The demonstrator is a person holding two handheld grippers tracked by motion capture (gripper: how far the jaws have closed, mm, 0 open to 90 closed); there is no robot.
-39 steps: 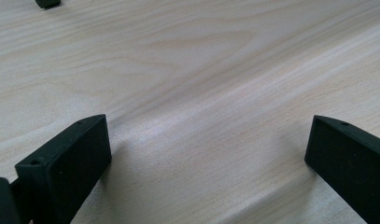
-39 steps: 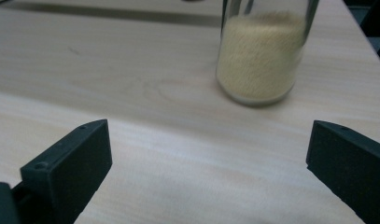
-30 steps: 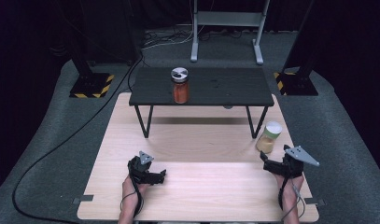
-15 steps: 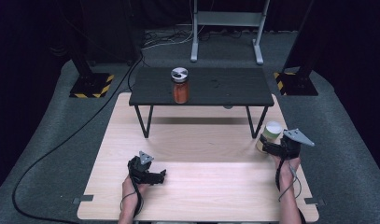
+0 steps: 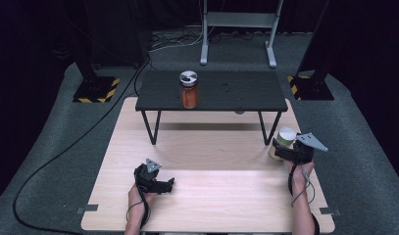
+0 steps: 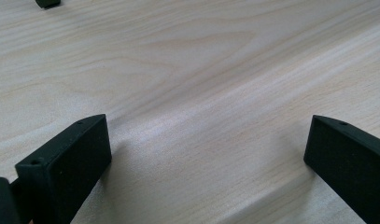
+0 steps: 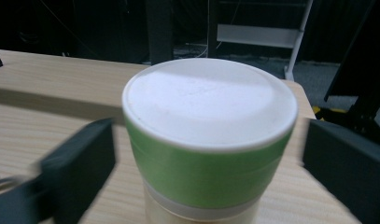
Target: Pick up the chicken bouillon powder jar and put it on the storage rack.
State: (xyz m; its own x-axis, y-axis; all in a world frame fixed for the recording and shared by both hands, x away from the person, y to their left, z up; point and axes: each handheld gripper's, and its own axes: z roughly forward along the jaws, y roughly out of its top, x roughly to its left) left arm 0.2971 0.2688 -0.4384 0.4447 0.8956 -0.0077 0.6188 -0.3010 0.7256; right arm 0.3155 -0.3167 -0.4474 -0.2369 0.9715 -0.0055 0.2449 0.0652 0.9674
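The right gripper [image 5: 281, 152] is seen spread wide around the white-lidded jar [image 7: 209, 140], which stands upright near the right edge of the wooden table [image 5: 211, 147]; its 2 jaws flank the green band without touching it, and no writing can be read on lid or band. The left gripper [image 6: 208, 158] is held spread over bare wood. An orange-filled jar [image 5: 189, 90] stands on the small black table [image 5: 236, 93].

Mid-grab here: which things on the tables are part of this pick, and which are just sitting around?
In the job:
right gripper, jaws open either side of the jar
white-lidded jar with green band

Lying about:
orange-filled jar on the black side table
left gripper, open, resting on the wooden table
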